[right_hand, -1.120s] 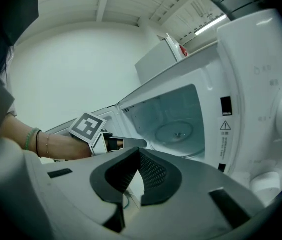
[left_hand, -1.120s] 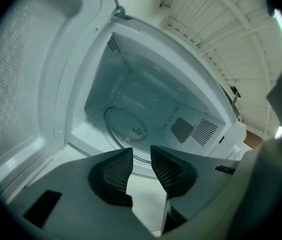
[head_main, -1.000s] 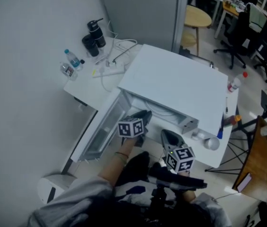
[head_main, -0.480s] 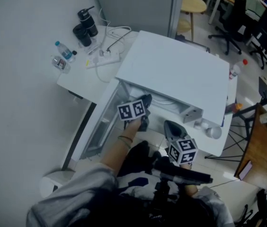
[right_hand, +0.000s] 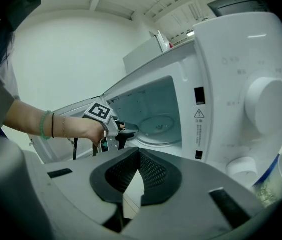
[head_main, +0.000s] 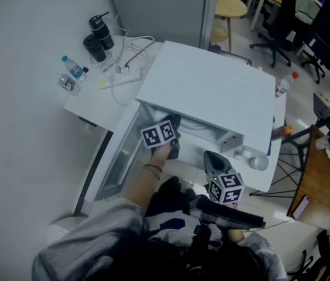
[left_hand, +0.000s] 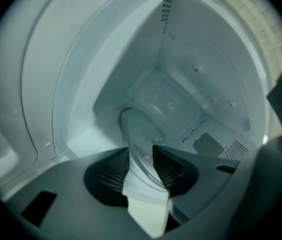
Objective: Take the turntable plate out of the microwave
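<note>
Since the earlier frame the left gripper [head_main: 172, 126] has pushed further into the mouth of the microwave [head_main: 212, 92], and its marker cube has rolled. The door [head_main: 120, 157] hangs open on the left side. Inside the cavity, the turntable plate [left_hand: 140, 134] lies on the floor. Its near rim sits between the left gripper's [left_hand: 141, 151] jaws, which are opening and show a gap beside the glass. The right gripper view confirms the plate [right_hand: 156, 126] is inside, with the left gripper [right_hand: 115, 129] at its near edge. The right gripper [head_main: 210, 160] hangs outside, in front of the microwave. Its [right_hand: 138, 156] jaws are pressed together with nothing between them. The microwave stands on a white desk [head_main: 103, 101].
</note>
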{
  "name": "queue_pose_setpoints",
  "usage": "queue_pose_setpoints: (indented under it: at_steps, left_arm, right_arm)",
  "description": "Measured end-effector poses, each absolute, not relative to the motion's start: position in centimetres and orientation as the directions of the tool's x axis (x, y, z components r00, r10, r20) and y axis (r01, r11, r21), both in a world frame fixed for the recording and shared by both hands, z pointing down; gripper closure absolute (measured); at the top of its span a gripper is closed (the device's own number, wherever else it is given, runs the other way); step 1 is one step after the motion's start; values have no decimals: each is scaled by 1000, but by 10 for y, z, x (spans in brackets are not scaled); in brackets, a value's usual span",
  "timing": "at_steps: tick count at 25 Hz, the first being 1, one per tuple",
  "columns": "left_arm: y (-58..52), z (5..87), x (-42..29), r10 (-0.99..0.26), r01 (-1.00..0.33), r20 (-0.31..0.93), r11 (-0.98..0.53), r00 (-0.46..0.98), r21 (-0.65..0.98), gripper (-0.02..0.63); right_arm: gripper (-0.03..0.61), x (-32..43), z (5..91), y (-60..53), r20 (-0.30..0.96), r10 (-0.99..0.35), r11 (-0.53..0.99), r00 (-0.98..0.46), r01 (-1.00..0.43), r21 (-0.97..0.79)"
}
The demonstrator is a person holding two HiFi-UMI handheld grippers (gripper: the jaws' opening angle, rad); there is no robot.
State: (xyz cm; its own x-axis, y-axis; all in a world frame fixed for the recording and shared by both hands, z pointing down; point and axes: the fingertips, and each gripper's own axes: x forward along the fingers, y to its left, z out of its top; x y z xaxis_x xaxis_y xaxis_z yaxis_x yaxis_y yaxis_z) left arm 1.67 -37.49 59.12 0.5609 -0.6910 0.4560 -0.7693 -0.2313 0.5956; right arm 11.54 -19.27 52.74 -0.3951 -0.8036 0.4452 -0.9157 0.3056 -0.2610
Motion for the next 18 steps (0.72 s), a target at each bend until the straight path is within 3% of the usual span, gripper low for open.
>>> queue_pose_setpoints:
  at_steps: [7, 10, 12, 18]
  left_arm:
    - [-389, 591, 12, -763, -809, 443, -173, 470, 561, 486]
    - [-391, 590, 7, -772, -758, 430, -102, 469, 644, 498]
    - [-392, 591, 2, -778, -718, 417, -63, 470, 693, 580]
    - [-388, 590, 0, -774, -543, 356, 18, 524, 839, 594]
  right_arm:
    - [588, 124, 533, -189, 453, -805, 289, -383, -920, -264]
    - [588, 124, 535, -190, 454, -803, 290, -386, -919, -269]
    - [588, 122, 536, -192, 455, -798, 296, -395, -915, -275]
    - [588, 107, 539, -195, 457, -774, 340, -439, -896, -284]
